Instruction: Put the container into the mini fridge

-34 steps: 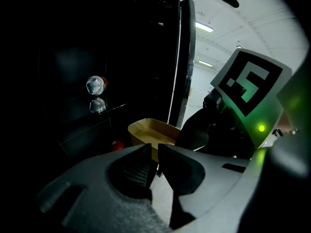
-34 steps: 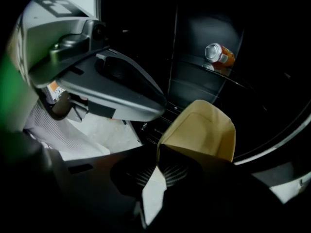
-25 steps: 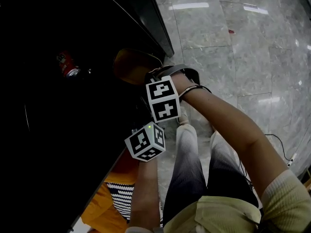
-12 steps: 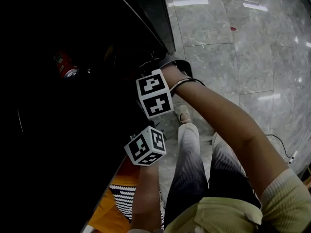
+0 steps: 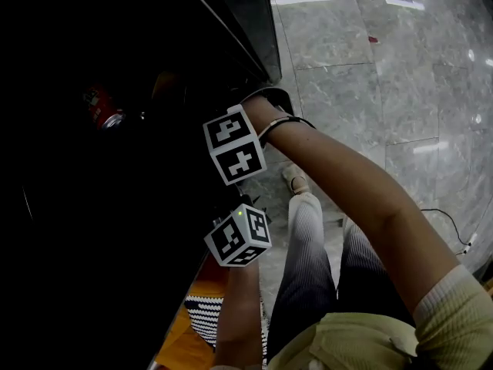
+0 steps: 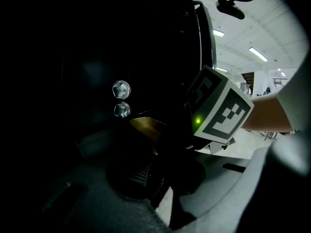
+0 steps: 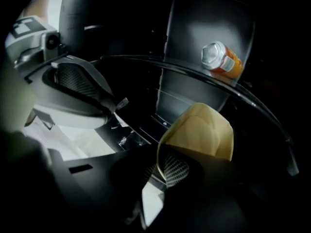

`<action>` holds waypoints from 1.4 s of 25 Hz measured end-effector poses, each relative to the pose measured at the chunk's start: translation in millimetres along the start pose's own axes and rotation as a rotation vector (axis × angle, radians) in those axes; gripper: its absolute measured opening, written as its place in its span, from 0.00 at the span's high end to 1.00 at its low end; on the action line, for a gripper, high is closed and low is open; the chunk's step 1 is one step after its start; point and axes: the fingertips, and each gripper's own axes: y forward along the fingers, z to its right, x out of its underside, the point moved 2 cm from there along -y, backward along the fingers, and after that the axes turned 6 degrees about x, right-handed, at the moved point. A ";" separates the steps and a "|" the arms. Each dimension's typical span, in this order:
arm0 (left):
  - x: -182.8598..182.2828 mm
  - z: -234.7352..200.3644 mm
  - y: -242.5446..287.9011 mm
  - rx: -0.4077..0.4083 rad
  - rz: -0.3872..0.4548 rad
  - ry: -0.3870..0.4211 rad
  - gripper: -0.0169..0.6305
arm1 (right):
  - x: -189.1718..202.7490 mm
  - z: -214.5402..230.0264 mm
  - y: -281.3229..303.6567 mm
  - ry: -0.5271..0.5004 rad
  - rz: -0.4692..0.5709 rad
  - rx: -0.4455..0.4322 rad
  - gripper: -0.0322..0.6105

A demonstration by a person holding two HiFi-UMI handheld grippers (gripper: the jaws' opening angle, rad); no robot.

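Reaching into the dark mini fridge (image 5: 239, 29), the right gripper (image 7: 182, 166) has its fingers clenched on the rim of the tan container (image 7: 204, 127), just past a glass shelf edge (image 7: 194, 69). A can (image 7: 221, 59) lies farther in. The left gripper (image 6: 158, 176) hovers beside it, fingers released and empty.

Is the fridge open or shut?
Open: past the container in the right gripper, the fridge interior shows, with a can on its shelf.
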 end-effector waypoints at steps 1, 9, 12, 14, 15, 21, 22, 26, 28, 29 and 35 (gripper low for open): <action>-0.1 -0.1 1.0 -0.001 0.000 0.010 0.93 | -0.8 1.2 1.4 -0.002 0.000 0.006 0.89; 3.7 1.6 4.2 -0.001 -0.007 -0.001 0.94 | -9.1 15.3 6.0 0.039 0.029 0.088 0.89; 2.9 4.5 5.6 0.004 -0.004 0.006 0.94 | -10.8 23.2 3.4 0.076 0.052 0.135 0.87; 2.0 5.0 7.0 0.009 -0.002 0.011 0.94 | -13.0 26.9 -1.1 0.118 0.084 0.151 0.83; 1.5 4.8 7.6 0.010 -0.002 0.012 0.94 | -14.5 27.8 -4.5 0.143 0.104 0.152 0.79; -1.2 10.4 10.3 0.025 -0.010 0.042 0.94 | -14.3 25.0 -31.8 0.231 0.174 0.174 0.77; -1.8 12.2 9.5 0.029 -0.010 0.044 0.93 | -13.6 24.5 -36.4 0.238 0.176 0.189 0.77; -5.8 22.7 4.9 0.051 -0.010 0.060 0.94 | -11.1 26.5 -59.2 0.333 0.221 0.240 0.77; -7.2 28.1 1.6 0.066 -0.012 0.060 0.94 | -8.7 27.4 -69.4 0.388 0.246 0.259 0.77; -8.1 30.1 0.2 0.074 -0.013 0.061 0.94 | -7.2 27.4 -73.9 0.408 0.253 0.267 0.77; -25.6 39.7 -12.1 0.081 0.011 0.076 0.94 | 6.2 22.3 -106.4 0.504 0.268 0.317 0.81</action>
